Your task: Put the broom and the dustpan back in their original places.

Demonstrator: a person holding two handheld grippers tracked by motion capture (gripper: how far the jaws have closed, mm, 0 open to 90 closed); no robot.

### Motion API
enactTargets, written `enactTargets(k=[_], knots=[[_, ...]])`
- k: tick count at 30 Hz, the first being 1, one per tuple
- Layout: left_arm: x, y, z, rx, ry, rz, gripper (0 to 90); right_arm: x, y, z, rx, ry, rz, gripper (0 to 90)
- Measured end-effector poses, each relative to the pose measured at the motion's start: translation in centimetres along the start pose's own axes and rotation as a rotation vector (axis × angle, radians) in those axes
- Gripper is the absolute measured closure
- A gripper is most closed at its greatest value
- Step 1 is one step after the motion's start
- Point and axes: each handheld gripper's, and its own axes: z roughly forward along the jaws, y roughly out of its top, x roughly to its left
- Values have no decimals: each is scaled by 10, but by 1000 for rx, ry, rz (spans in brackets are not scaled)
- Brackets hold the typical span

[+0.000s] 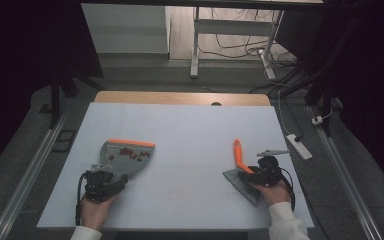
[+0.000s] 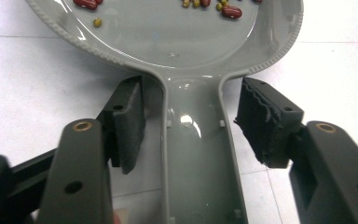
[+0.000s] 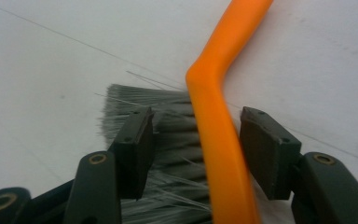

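On the white desk (image 1: 190,130) the gray dustpan (image 1: 125,156) lies at the left, its orange lip (image 1: 131,143) toward twelve o'clock and its handle (image 2: 198,154) running back toward six o'clock into the left gripper (image 1: 101,181). In the left gripper view that handle passes straight up between the two fingers (image 2: 130,126), its long axis in line with them; both pads stand off the handle with a strip of desk showing on either side, so the fingers are spread and pinch nothing. Red and greenish beans (image 1: 130,152) sit in the pan's bowl, toward the lip. At the right, the small brush (image 1: 242,172) lies flat on the desk, its orange handle (image 1: 238,155) pointing to about eleven o'clock and its gray bristles (image 1: 240,182) fanned out toward seven o'clock. The right gripper (image 1: 260,174) sits over the spot where handle meets bristles; in the right gripper view the orange handle (image 3: 219,140) rises between the fingers (image 3: 137,140) and lies nearer the right-hand pad than the left, with gaps at both, so these fingers are also spread wide. Each hand is nearest its own tool, and the two tools lie well apart. As I judge it, both tools are let go, and any fresh grip needs only a squeeze across each handle's width.
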Motion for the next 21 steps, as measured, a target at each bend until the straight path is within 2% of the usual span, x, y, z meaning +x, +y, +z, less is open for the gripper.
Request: enactTargets(k=[3, 8, 10, 12, 14, 17, 21], knots=[[0, -1, -4, 2, 14, 11, 300, 1, 0, -2, -13, -6, 4, 432], [3, -2, -15, -12, 20, 52, 276, 1, -1, -4, -34, -19, -3, 422], [5, -3, -20, -18, 5, 79, 276, 3, -1, -8, -61, -28, -15, 422], [5, -2, -24, -17, -10, 111, 276, 6, -1, -12, -88, -25, -42, 422], [4, -2, -27, -11, -35, 162, 276, 10, -2, -16, -111, -12, -72, 426], [1, -2, -31, -18, -35, 226, 283, 17, -2, -20, -133, 6, -118, 427], [-1, 0, -33, -35, -81, 299, 291, 29, -4, -23, -150, 49, -179, 427]])
